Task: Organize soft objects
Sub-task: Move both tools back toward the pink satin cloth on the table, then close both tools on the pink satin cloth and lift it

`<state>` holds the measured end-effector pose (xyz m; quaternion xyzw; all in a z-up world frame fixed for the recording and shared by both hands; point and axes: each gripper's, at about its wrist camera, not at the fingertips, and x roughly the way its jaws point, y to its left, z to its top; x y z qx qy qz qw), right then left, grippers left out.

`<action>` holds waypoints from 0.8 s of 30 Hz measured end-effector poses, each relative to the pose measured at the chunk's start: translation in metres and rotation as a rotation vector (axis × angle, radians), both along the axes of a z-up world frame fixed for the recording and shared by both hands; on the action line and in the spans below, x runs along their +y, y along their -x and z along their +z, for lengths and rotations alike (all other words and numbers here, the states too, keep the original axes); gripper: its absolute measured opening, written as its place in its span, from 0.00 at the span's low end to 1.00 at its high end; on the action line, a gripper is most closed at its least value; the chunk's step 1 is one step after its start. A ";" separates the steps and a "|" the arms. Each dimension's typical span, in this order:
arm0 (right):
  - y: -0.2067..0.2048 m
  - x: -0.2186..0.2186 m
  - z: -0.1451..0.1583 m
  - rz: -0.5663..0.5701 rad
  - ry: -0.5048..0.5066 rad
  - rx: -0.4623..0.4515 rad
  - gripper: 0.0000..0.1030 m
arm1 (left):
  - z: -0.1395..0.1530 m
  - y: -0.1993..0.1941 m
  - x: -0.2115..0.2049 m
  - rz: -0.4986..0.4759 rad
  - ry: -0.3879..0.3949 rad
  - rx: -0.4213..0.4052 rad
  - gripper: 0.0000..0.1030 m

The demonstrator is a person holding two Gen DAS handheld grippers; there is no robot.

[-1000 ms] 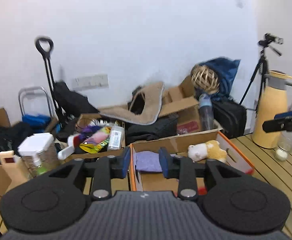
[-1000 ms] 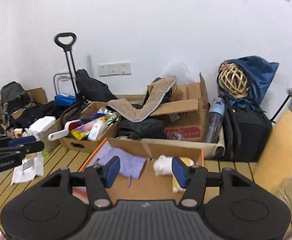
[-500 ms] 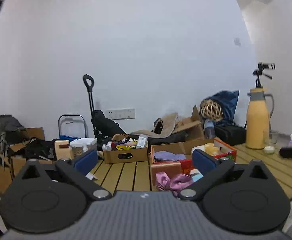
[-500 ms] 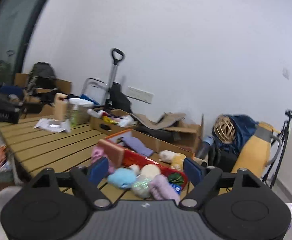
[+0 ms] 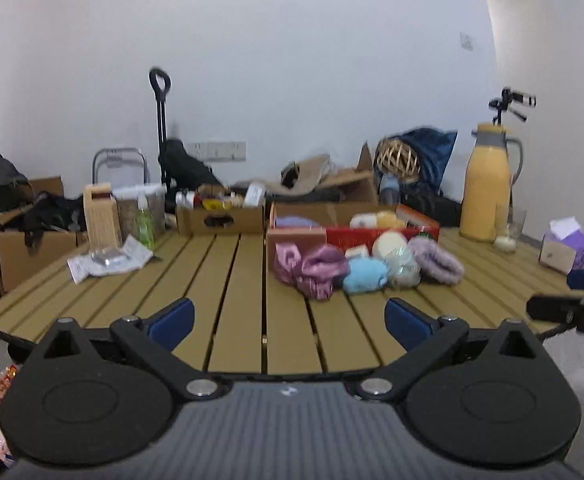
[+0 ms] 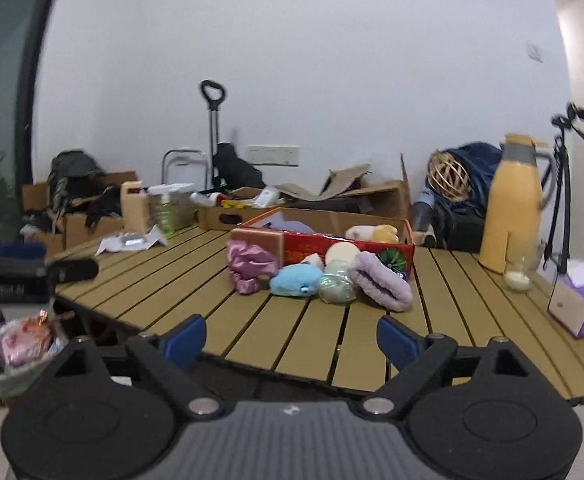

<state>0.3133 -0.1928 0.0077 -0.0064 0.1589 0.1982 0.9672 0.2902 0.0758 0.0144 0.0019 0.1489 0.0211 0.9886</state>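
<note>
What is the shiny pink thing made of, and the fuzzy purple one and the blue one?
The pink scrunchie looks like satin: glossy, with gathered folds. The purple roll seems to be fuzzy knit or fleece, matte with soft ridges. The blue lump looks like plush, though the blur leaves that open.

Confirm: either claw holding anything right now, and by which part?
Nothing is held. The left claw and the right claw are both wide open at the near edge of the wooden slatted table, short of the soft items.
</note>
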 end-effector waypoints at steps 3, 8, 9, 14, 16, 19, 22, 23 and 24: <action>-0.019 -0.003 -0.013 -0.036 -0.045 0.045 0.88 | -0.015 -0.022 0.003 0.005 0.013 0.051 1.00; -0.057 -0.003 -0.036 -0.034 -0.067 0.151 0.69 | -0.028 -0.072 0.015 0.047 0.032 0.090 1.00; -0.067 0.000 -0.041 -0.028 -0.071 0.169 0.62 | -0.029 -0.082 0.019 0.059 0.041 0.091 1.00; -0.114 0.026 -0.052 0.030 -0.035 0.227 0.44 | -0.032 -0.130 0.046 0.112 0.064 0.074 1.00; -0.134 0.041 -0.052 0.055 -0.020 0.242 0.42 | -0.033 -0.148 0.058 0.112 0.082 0.070 1.00; -0.165 0.071 -0.047 0.101 -0.016 0.230 0.41 | -0.031 -0.177 0.073 0.088 0.107 0.077 1.00; -0.198 0.101 -0.047 0.147 -0.002 0.215 0.36 | -0.030 -0.215 0.090 0.023 0.176 0.111 1.00; -0.210 0.111 -0.048 0.158 -0.006 0.226 0.32 | -0.029 -0.230 0.094 -0.005 0.205 0.129 1.00; -0.222 0.120 -0.048 0.170 -0.018 0.239 0.30 | -0.029 -0.244 0.096 -0.035 0.229 0.143 1.00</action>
